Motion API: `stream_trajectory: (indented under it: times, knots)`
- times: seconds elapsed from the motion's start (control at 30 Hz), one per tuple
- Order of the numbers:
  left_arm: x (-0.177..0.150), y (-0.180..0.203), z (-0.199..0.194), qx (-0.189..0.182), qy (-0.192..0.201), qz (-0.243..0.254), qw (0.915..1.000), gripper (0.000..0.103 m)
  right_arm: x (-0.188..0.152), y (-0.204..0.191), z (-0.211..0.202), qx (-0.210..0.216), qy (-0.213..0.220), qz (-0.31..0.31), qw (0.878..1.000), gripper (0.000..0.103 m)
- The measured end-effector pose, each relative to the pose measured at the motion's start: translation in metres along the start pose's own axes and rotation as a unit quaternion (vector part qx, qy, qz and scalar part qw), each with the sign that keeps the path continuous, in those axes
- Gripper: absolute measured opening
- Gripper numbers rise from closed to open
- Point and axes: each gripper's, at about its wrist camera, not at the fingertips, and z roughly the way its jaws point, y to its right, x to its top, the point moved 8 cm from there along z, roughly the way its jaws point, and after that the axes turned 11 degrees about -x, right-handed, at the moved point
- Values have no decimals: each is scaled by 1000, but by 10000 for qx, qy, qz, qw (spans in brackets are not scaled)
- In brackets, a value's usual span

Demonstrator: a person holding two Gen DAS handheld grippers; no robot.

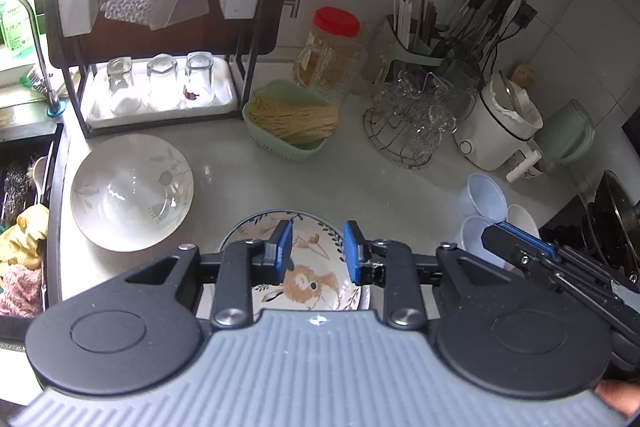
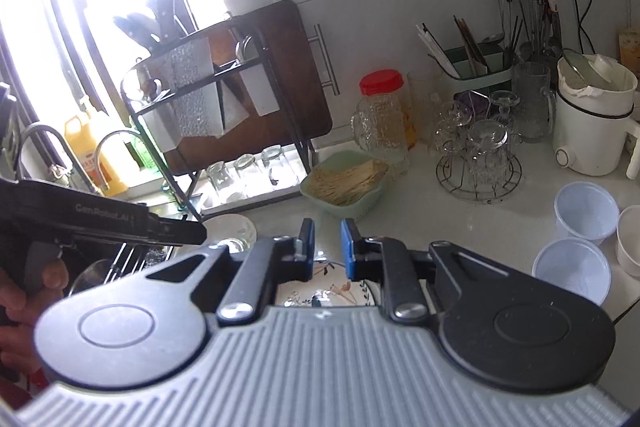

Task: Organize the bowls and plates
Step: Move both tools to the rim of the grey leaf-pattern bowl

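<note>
- Hovering over the patterned plate [image 1: 308,267]: left gripper [image 1: 318,247] sits right above it, fingers [image 1: 285,251] apart, nothing between them.
- Plate lies flat on the worktop [image 1: 360,183] at the near edge, about 6 o'clock from the green basket of noodles [image 1: 292,121]. Rabbit print shows between the blue pads.
- Right gripper [image 2: 325,247] is also over the plate [image 2: 332,291], fingers apart with a narrower gap, holding nothing. Only a slice of the plate shows under it in the right wrist view.
- White bowl [image 1: 132,193] sits at 10 o'clock from the plate, near it but not touching, upright, with what looks like a clear glass thing inside; can't tell exactly what.
- Small plastic tubs [image 1: 484,201] at 3 o'clock from the plate, well apart from the bowl.
- My read: early in the job, approach-to-grasp on the plate. Nothing stacked yet.
- Next move, as a guess: flat plate gives no side to pinch, so one gripper needs to drop to the rim and get a finger under the lip, jaws straddling the edge.
- Risk: both grippers crowd the same plate; glazed rim may slide along the worktop toward the bowl.
- Dish rack [image 1: 160,39] at 11 o'clock holds upturned glasses on its bottom tray; can't tell if it has a free plate slot.
</note>
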Motion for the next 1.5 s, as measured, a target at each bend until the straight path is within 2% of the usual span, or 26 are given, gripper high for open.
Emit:
stream_trajectory:
  times: [0.23,0.57,0.77,0.83,0.93,1.07,1.2,1.37,1.43,1.5]
  knots:
    - [-9,-23,-10,62,14,-70,10000,31,-4,-25,-2,127,-60,-203,9997,18]
    - [-24,-66,-33,138,98,-367,9992,31,-21,-71,6,191,-380,-483,9979,18]
    - [-32,-93,-44,139,148,-442,9988,31,-30,-89,12,-96,-437,-464,9979,18]
    - [-35,-103,-46,250,134,-336,9990,31,-33,-97,17,-139,-479,-515,9974,18]
    - [-34,-117,-44,380,118,-128,9991,31,-35,-106,29,-146,-571,-465,9972,18]
    - [-29,-141,-41,370,103,-134,9992,31,-35,-118,45,-220,-613,-383,9971,18]
    - [-28,-171,-30,327,74,-333,9989,31,-38,-129,62,-330,-647,-333,9968,18]
    - [-33,-210,-9,498,-22,-602,9969,31,-45,-135,91,-275,-940,-339,9946,18]
    - [-35,-226,1,515,-39,-837,9952,43,-48,-136,106,-240,-1040,-423,9934,18]
    - [-37,-244,13,638,-89,-1037,9925,50,-49,-134,122,-197,-1175,-448,9919,19]
